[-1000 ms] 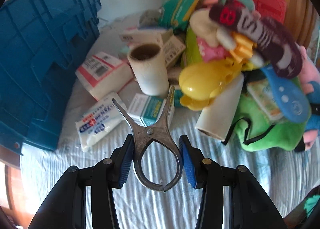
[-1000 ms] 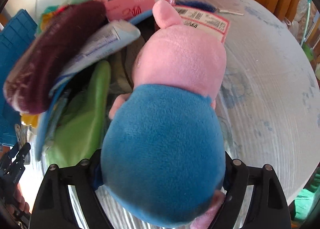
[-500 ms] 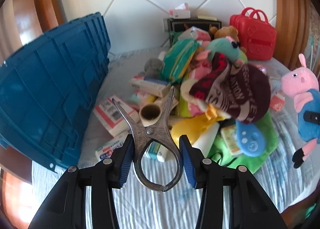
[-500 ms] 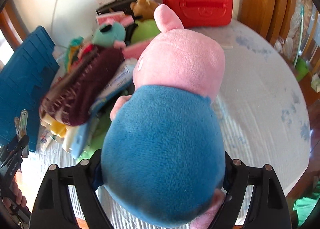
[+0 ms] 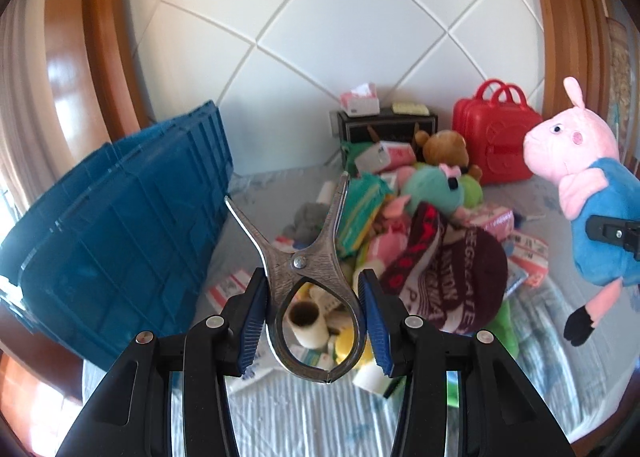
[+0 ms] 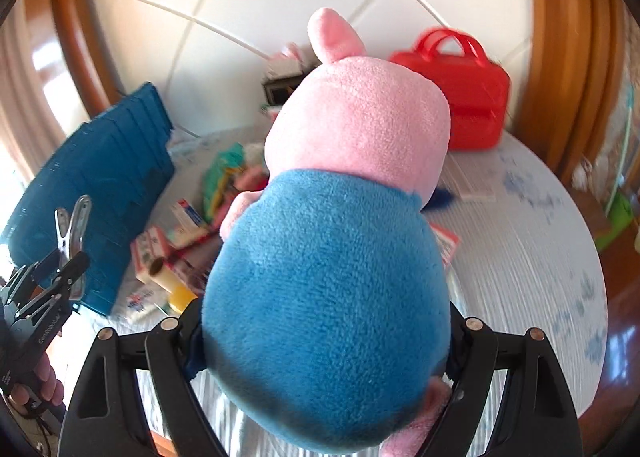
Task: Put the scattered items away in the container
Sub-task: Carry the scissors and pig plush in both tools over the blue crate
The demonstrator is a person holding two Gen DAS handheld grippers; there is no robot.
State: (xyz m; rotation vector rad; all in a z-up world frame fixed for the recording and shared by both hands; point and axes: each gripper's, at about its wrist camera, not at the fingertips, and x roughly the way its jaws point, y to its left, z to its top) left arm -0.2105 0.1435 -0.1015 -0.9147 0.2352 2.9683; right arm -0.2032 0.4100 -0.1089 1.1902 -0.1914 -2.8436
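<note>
The left gripper (image 5: 316, 327) presses its blue ribbed pads on the round loop of a large steel spring clamp (image 5: 310, 277), so this claw is closed on it; the two flat metal arms of the clamp point up and forward, spread in a V. The right gripper (image 6: 324, 341) is closed wide on the belly of a soft plush pig with pink head and blue body (image 6: 332, 257). The pig hangs in the air above the table, its head pointing away from the claw, one pink ear on top, and a pink leg with black foot dangles below.

Under both claws is a round table with a pale striped cloth (image 5: 304, 421). A heap of scattered things lies in the middle: a dark red knitted hat with white letters (image 5: 448, 281), a mint green plush toy (image 5: 432, 187), small paper boxes and a cardboard tube (image 5: 306, 321). The big blue ribbed plastic crate (image 5: 120, 249) stands at the left of the heap, on the table edge. A red plastic toy suitcase (image 5: 494, 145) stands behind, near the white wall.
</note>
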